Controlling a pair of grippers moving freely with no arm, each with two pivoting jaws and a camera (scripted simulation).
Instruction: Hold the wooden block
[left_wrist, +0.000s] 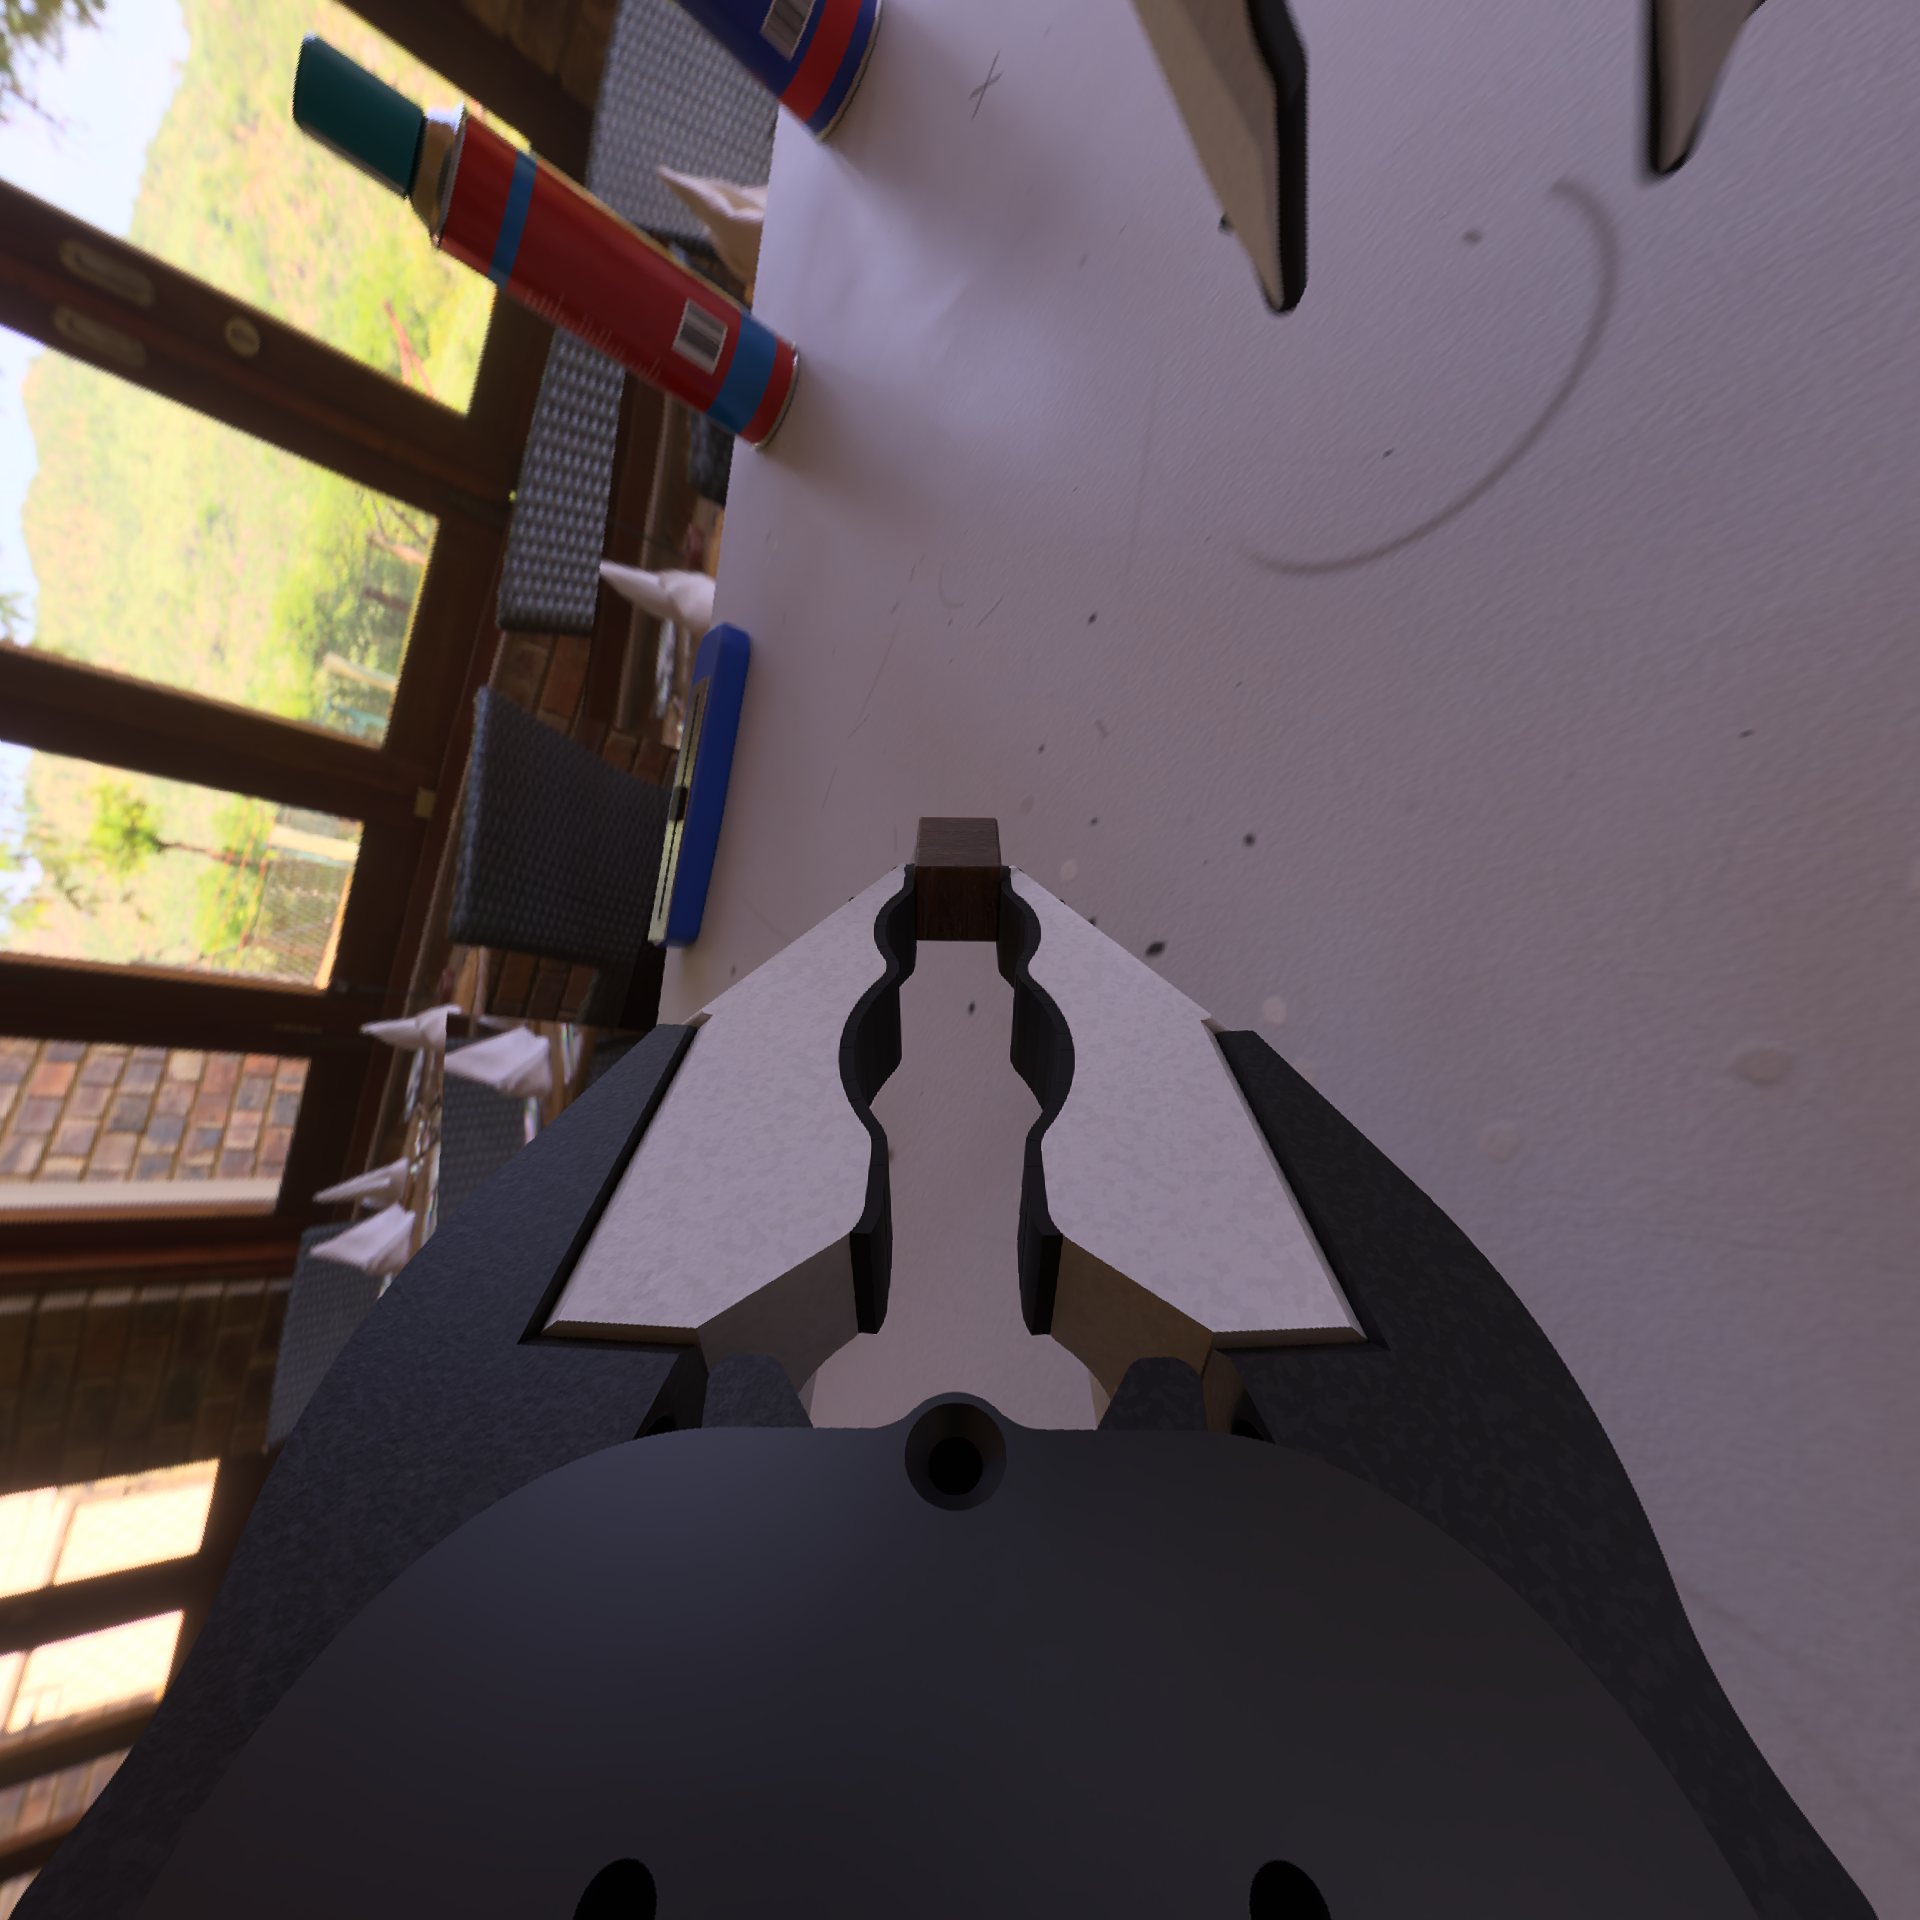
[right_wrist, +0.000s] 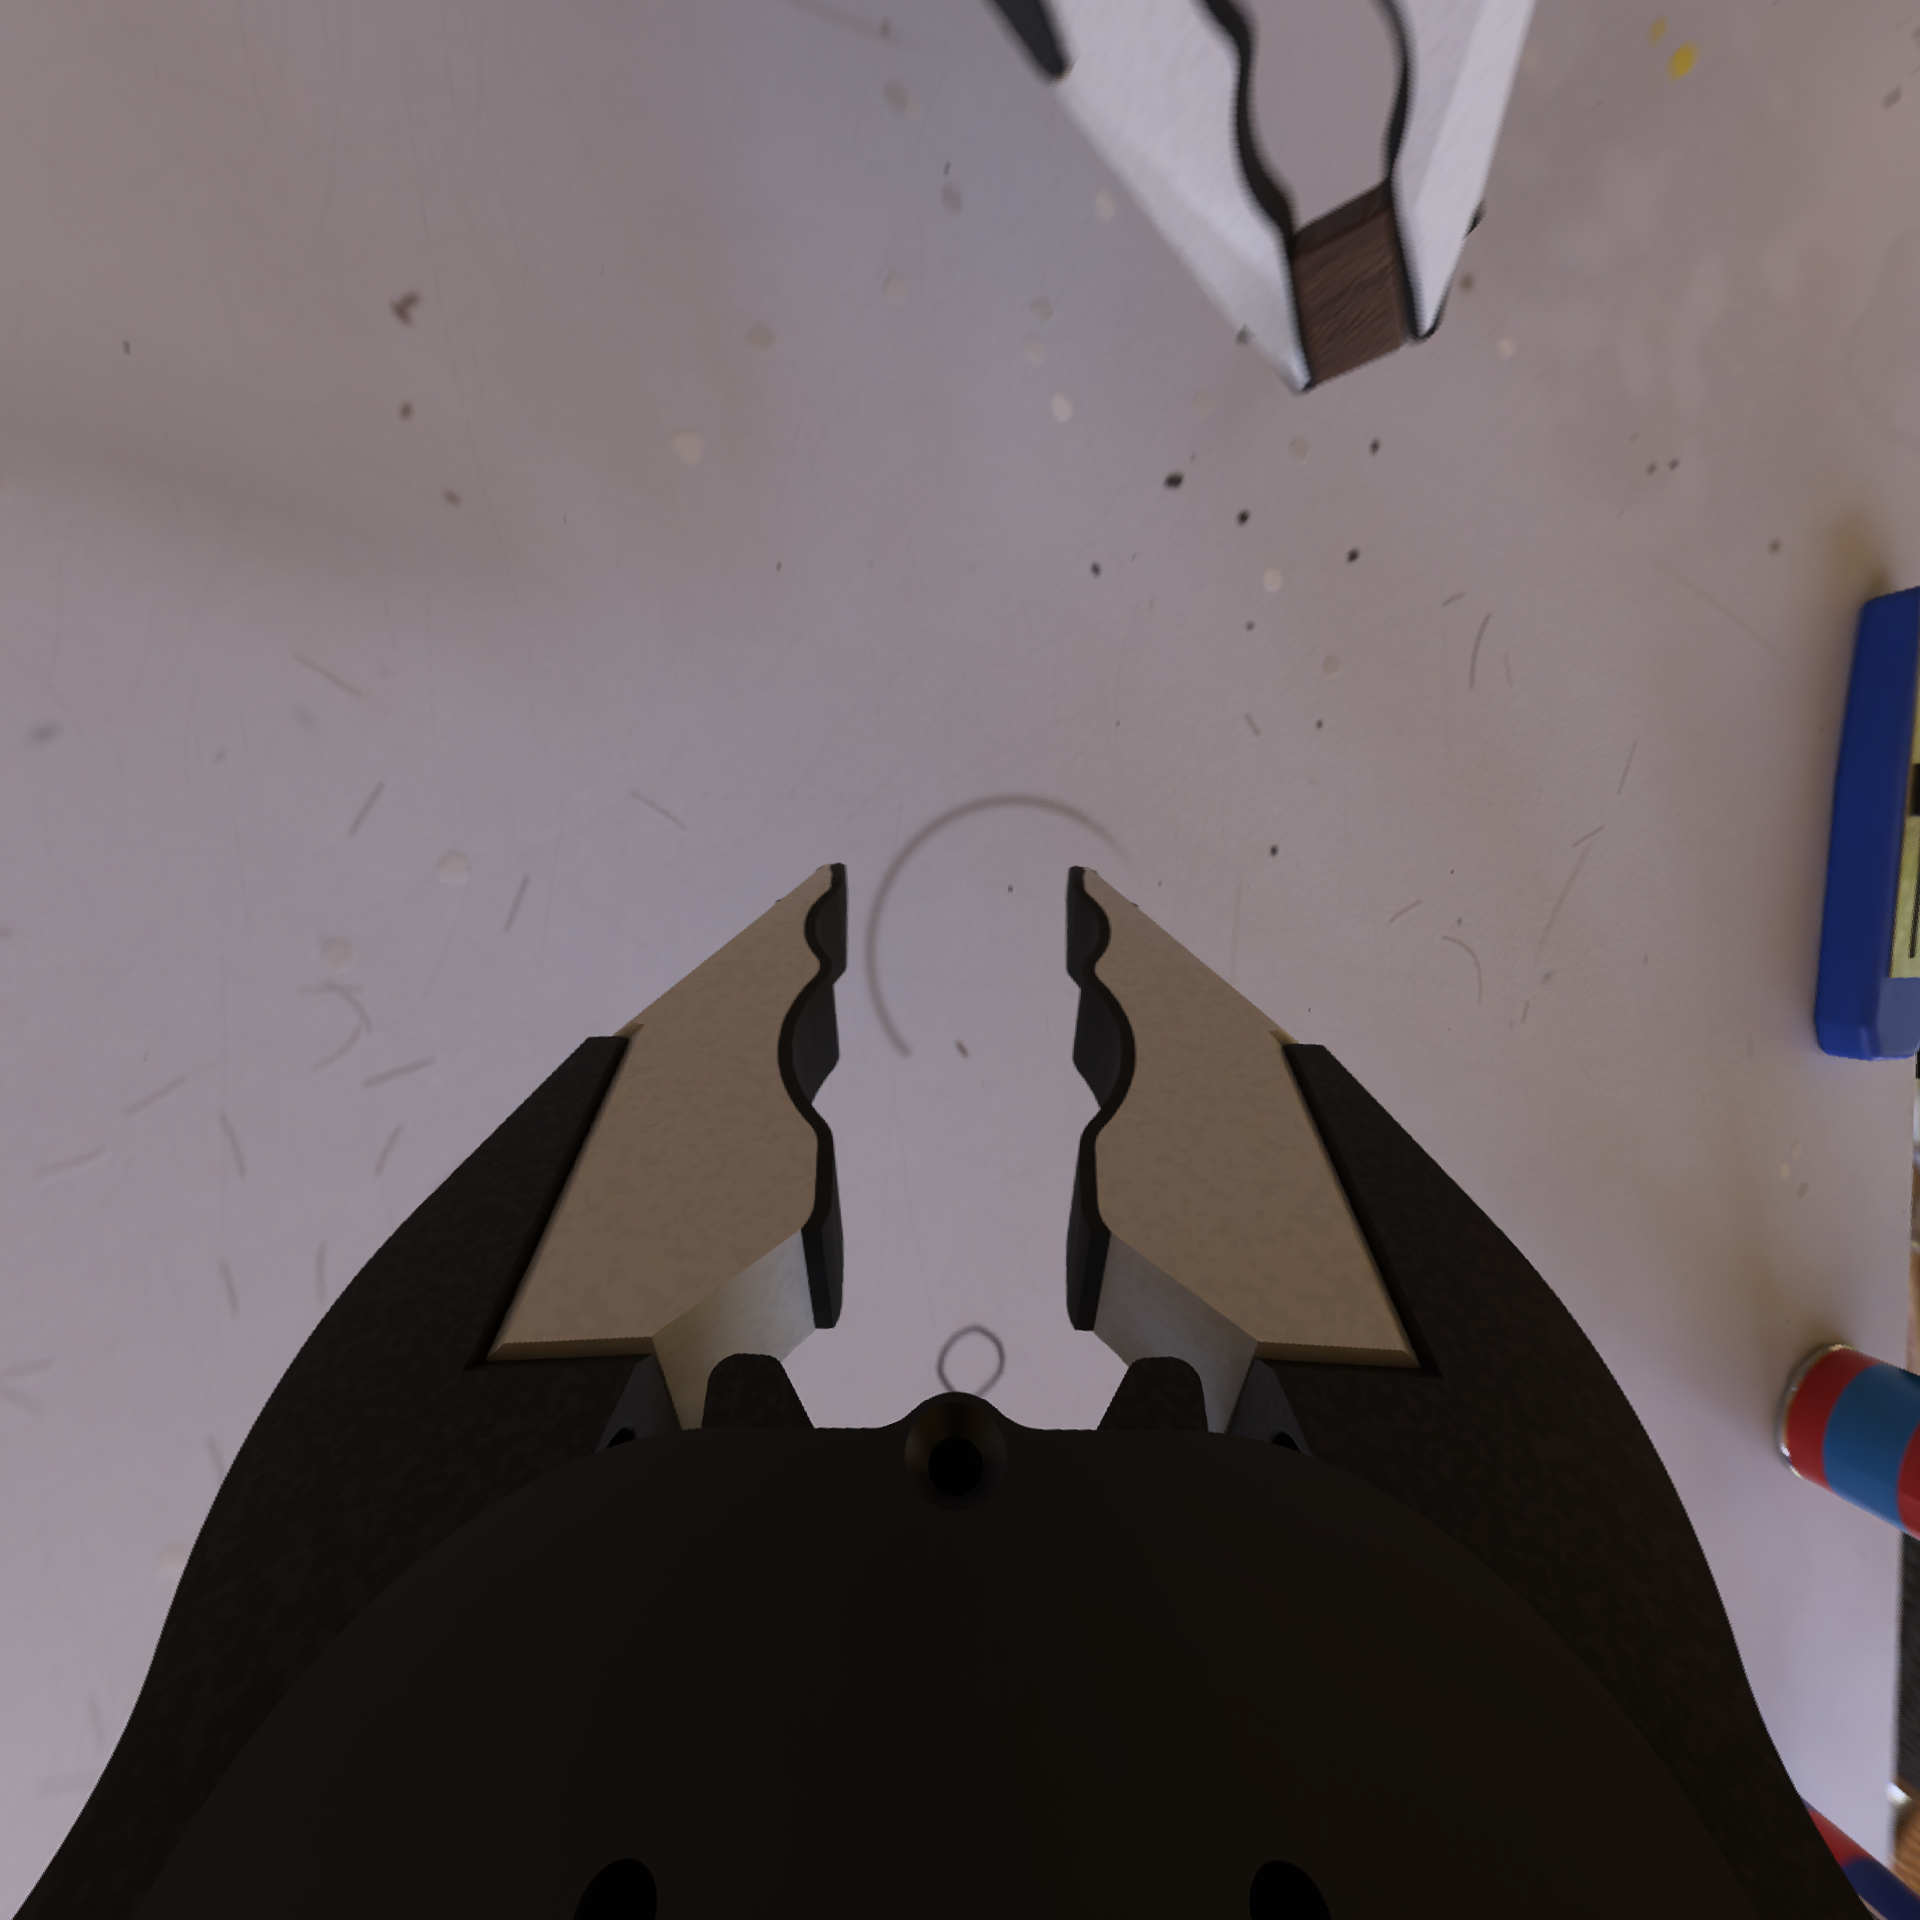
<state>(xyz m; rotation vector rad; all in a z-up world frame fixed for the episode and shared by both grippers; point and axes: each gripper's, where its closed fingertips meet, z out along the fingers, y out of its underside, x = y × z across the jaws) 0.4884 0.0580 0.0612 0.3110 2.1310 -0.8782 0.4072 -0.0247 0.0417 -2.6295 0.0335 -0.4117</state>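
Jaws of the left gripper (left_wrist: 957, 883) are clamped on the wooden block (left_wrist: 957, 894) — the right gripper (right_wrist: 956, 883) is held open, empty.

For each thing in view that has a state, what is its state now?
left gripper: shut on the wooden block, at the fingertips.
right gripper: open, empty, above the table.
red spray can: upright, green cap on.
blue utility knife: lying flat near the table edge.

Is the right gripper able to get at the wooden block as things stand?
Probably not cleanly: the left gripper is shut on the wooden block, its fingers covering two sides. The right gripper is open and empty, off to the side.
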